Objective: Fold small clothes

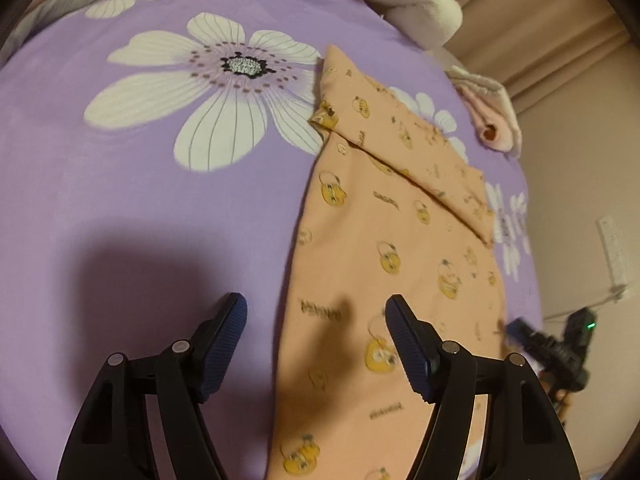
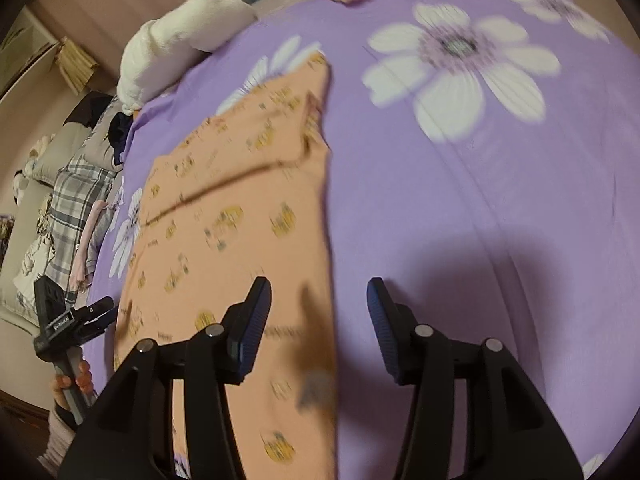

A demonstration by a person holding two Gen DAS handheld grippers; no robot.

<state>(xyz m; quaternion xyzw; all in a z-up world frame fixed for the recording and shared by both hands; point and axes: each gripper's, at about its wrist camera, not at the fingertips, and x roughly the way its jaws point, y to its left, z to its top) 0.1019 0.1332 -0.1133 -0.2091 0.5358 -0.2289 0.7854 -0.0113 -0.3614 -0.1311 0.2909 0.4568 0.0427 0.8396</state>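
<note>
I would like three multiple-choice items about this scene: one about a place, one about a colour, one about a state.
1. Where does the garment lie?
A. on the bedsheet
B. on a chair
C. in a basket

2. What colour is the garment?
A. green
B. peach with yellow prints
C. plain white

3. How stands the left gripper?
A. shut on the garment
B. open, holding nothing
C. shut on a pillow

Answers: 1 A, it lies flat on the purple flowered sheet; 2 B, yellow figures dot peach cloth; 3 B, its fingers stand apart above the cloth.
</note>
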